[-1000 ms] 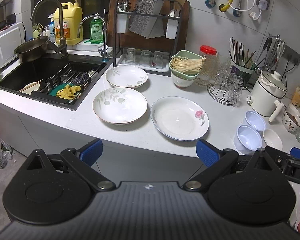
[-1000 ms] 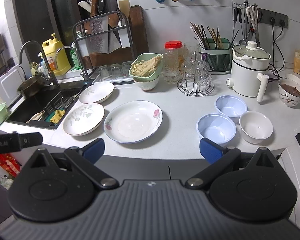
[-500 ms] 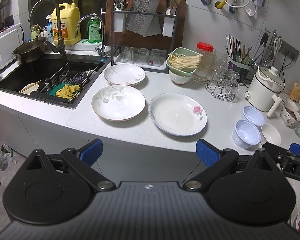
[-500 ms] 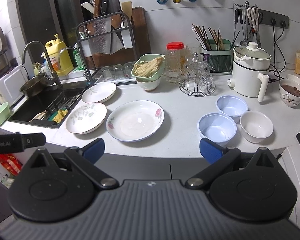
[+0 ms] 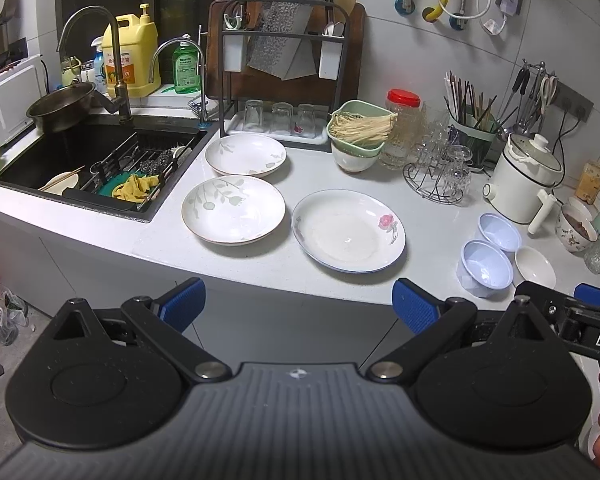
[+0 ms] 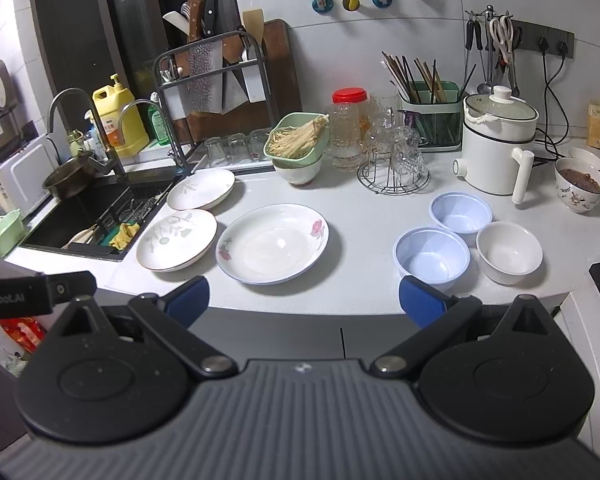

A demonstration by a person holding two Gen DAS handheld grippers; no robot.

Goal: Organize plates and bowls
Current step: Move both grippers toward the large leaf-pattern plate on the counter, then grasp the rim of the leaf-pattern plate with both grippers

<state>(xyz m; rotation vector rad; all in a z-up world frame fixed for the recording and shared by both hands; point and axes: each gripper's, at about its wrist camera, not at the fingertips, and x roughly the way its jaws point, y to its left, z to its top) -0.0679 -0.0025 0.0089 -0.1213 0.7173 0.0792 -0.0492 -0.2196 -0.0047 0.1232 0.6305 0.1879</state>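
Three plates lie on the white counter: a rose-patterned plate [image 5: 349, 230] [image 6: 273, 243] in the middle, a leaf-patterned plate [image 5: 233, 209] [image 6: 176, 234] to its left, and a second leaf plate [image 5: 245, 154] [image 6: 201, 188] behind that. To the right stand two pale blue bowls [image 5: 487, 263] [image 6: 431, 254] [image 6: 461, 213] and a white bowl [image 5: 535, 267] [image 6: 509, 251]. My left gripper [image 5: 298, 306] hangs open in front of the counter edge, holding nothing. My right gripper [image 6: 303, 298] is open too, short of the counter, between the rose plate and the blue bowls.
A black sink [image 5: 100, 160] with a drain rack is at the left. A knife rack [image 5: 284, 72], a green strainer of noodles [image 6: 296, 142] on a bowl, a glass stand [image 6: 394, 160], a chopstick holder [image 6: 430, 116] and a white electric pot [image 6: 496, 144] line the back.
Both grippers have drawn back and risen a little from the counter, so the plates and bowls look slightly smaller and more of the wall shows. Nothing on the counter has moved.
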